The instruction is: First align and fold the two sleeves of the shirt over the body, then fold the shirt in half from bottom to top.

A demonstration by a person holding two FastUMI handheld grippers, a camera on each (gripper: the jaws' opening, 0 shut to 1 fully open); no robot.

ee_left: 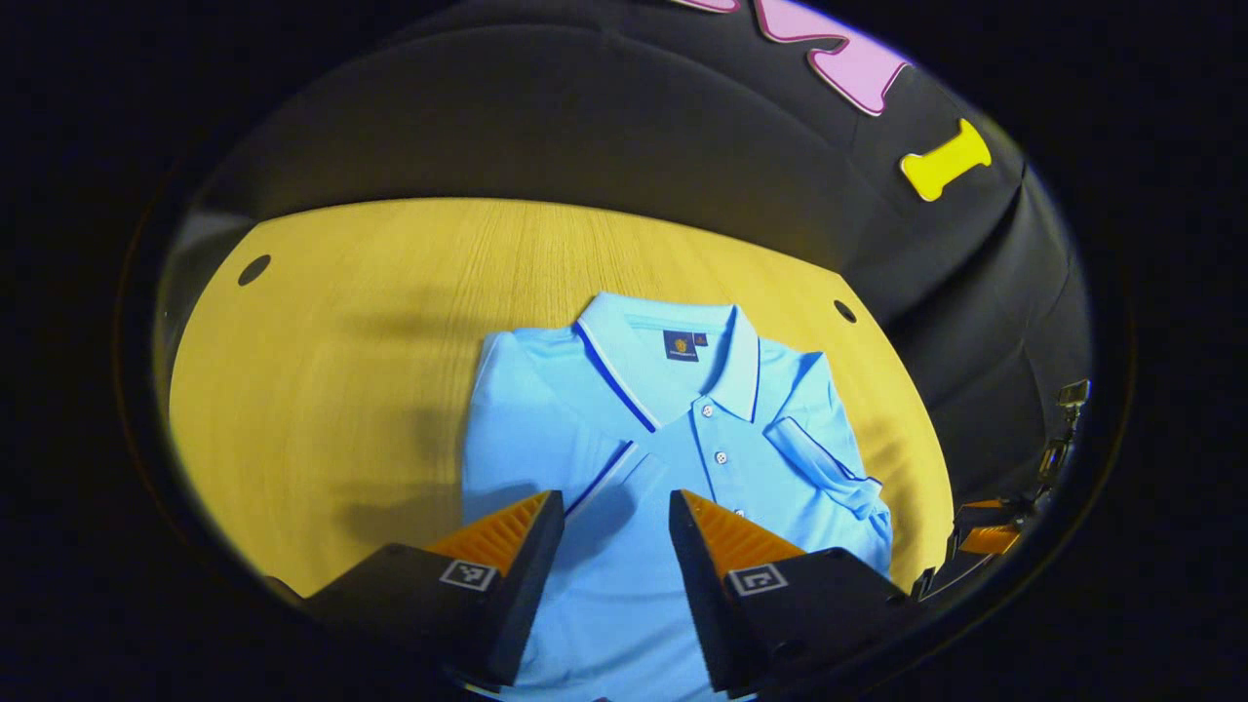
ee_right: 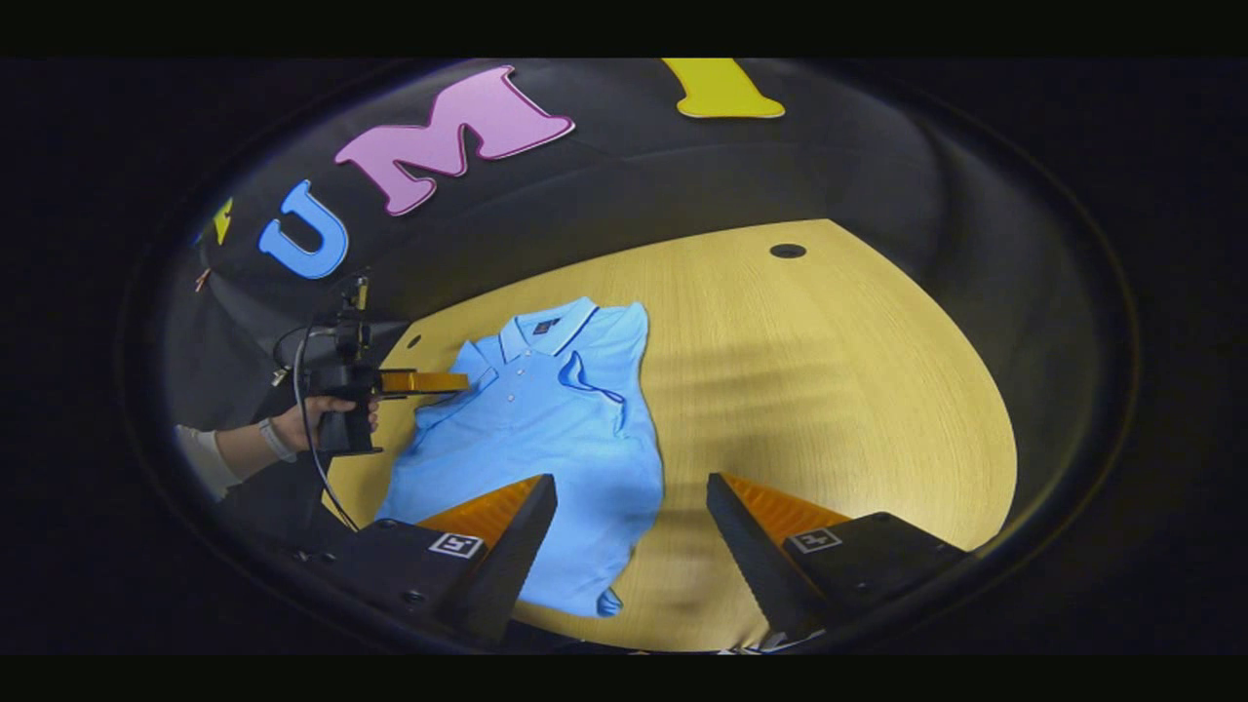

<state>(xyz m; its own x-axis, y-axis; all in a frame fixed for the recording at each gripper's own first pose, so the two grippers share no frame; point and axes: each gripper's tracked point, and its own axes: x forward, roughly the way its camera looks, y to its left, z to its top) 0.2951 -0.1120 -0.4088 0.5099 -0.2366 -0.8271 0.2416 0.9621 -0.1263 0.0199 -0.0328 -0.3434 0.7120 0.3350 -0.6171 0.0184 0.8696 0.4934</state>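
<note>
A light blue polo shirt (ee_left: pixel 526 419) lies flat on the yellow wooden table (ee_left: pixel 341 341), collar (ee_left: pixel 663 351) at the far side. Both short sleeves lie folded in over the body: one trimmed sleeve edge (ee_left: pixel 612 476) just ahead of my left gripper (ee_left: pixel 616 502), the other sleeve (ee_left: pixel 829 463) to the right. The left gripper hangs open over the shirt's middle, nothing between its fingers. My right gripper (ee_right: pixel 629 483) stands open above the shirt's (ee_right: pixel 546 439) lower right edge. In the right gripper view a hand (ee_right: pixel 292 424) holds the left gripper (ee_right: pixel 429 382) beside the collar.
The table (ee_right: pixel 829 390) has bare wood to the right of the shirt and a small round hole (ee_right: pixel 787 251) near its far edge. Another hole (ee_left: pixel 253 270) sits at the far left corner. Black cloth walls the table on the far sides. The right gripper (ee_left: pixel 975 531) shows at the table's right edge.
</note>
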